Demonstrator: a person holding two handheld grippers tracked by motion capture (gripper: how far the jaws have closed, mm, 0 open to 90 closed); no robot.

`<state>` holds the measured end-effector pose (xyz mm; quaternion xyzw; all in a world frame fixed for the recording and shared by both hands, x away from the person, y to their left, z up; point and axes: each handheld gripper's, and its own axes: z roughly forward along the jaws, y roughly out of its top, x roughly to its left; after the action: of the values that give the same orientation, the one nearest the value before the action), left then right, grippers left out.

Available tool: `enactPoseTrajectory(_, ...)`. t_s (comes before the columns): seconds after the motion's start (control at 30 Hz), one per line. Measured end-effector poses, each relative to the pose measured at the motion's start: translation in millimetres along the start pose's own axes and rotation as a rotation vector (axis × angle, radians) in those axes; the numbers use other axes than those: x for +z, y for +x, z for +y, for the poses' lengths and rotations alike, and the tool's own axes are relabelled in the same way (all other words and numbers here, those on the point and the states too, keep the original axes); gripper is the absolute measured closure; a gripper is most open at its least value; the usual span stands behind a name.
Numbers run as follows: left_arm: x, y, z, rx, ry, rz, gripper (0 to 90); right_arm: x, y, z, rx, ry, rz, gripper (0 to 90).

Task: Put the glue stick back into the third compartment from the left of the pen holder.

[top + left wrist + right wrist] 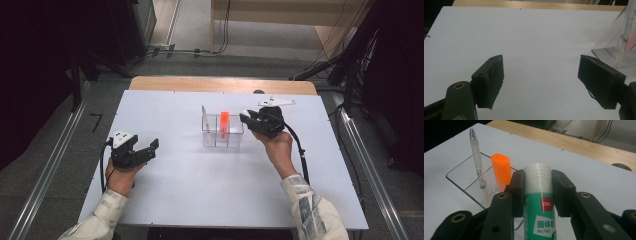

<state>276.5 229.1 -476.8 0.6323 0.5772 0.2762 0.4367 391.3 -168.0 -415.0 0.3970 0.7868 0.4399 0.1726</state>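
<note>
Green-and-white glue stick [539, 205] with white cap clamped between right gripper [251, 118] jaws, just beside clear plastic desk organiser [222, 135] holding orange highlighter [224, 121] and white pen [477, 162]. Left gripper [148, 150] resting low, jaws apart, holding nothing. White tabletop [200, 185]; grey floor with cables beyond.

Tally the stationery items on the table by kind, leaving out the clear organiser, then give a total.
Glue stick: 1
Orange highlighter: 1
White pen: 1
Total: 3
</note>
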Motion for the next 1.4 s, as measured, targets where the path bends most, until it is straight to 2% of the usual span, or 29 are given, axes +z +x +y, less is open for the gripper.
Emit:
enactPoseTrajectory(0.63,-0.1,0.5,0.3,-0.001,-0.002,0.000,21.3,16.9,10.9,15.4,0.016,-0.004,0.003,63.1)
enactPoseTrajectory(1.4,0.9,0.9,-0.3,-0.003,0.005,-0.002,21.3,37.5,11.0,26.5,0.087,-0.012,-0.013,63.1)
